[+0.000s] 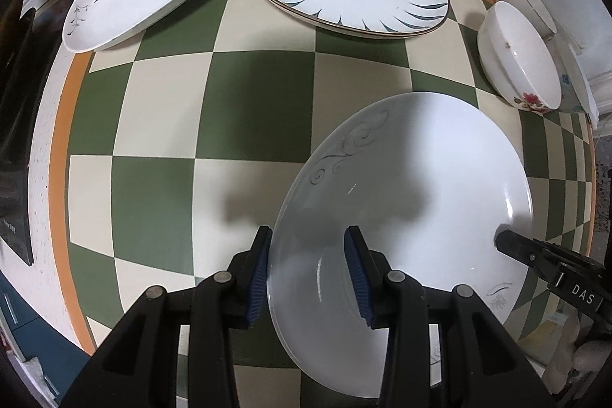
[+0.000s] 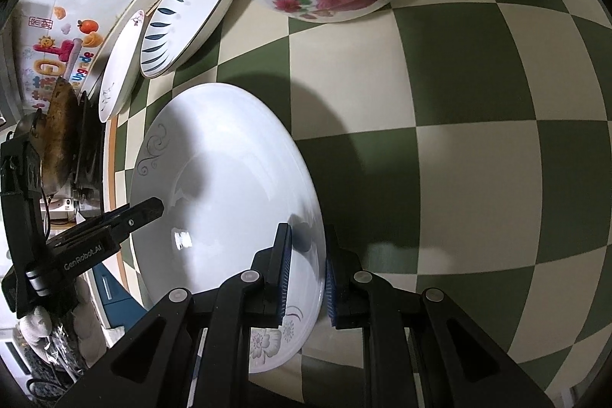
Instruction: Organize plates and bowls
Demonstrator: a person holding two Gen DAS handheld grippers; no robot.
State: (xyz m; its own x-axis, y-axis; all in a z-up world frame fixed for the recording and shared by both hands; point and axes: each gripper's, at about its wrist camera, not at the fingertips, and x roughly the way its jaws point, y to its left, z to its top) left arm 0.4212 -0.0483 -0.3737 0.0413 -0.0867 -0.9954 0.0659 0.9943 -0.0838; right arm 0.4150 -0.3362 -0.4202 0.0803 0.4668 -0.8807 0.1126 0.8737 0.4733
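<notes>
Gripping the white plate [image 1: 420,178] by opposite rims, the left gripper [image 2: 153,207] reads "GenRobot.AI", the right gripper [image 1: 501,239] "DAS".

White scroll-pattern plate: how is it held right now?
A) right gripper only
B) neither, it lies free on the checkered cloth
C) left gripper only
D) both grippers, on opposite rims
D. In the left wrist view the left gripper straddles the near rim of the white scroll-pattern plate, and in the right wrist view the right gripper clamps the opposite rim.
</notes>
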